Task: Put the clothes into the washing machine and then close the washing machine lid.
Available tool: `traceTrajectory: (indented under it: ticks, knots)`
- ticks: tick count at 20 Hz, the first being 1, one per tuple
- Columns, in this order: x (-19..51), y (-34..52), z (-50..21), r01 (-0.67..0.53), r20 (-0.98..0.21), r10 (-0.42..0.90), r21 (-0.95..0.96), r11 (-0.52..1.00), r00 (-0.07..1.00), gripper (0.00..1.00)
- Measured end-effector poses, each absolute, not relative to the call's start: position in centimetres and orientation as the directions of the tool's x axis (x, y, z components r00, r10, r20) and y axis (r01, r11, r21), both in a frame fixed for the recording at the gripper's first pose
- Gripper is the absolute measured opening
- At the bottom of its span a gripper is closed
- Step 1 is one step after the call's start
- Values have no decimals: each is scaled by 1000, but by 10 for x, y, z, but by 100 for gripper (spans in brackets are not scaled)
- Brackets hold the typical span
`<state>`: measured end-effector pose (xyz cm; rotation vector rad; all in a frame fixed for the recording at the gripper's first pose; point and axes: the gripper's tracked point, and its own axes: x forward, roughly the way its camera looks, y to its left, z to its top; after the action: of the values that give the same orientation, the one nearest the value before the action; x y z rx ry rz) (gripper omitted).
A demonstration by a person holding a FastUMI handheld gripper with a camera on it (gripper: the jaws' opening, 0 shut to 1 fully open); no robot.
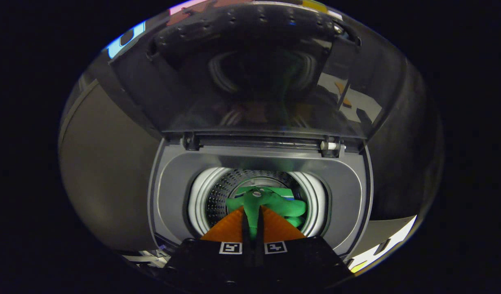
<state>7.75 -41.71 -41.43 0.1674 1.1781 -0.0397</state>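
Note:
I look down into the top-loading washing machine (173,179), whose round drum (216,196) lies just ahead of my fingers. A green garment (275,202) hangs over the drum's mouth, and a strip of it runs back between my two fingers. My gripper (252,209) is shut on that strip, with both fingers pressing it from the sides. The dark glossy lid (250,81) stands open and upright beyond the drum, held at its hinges (330,145). A bit of blue cloth (289,197) peeks out behind the green one inside the drum.
A white ring (197,200) rims the drum opening within the grey top panel. A plain grey wall (107,175) rises to the left of the machine. To the right, a dark surface (397,163) stands beside the lid.

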Motion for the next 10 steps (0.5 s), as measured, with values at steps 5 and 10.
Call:
traceTrajectory:
  ticks: [5, 10]
  knots:
    - [68, -409, -437, 143, -933, 84, 141, 980, 350, 8]
    - [63, -392, -449, 43, -936, 95, 117, 992, 339, 11]
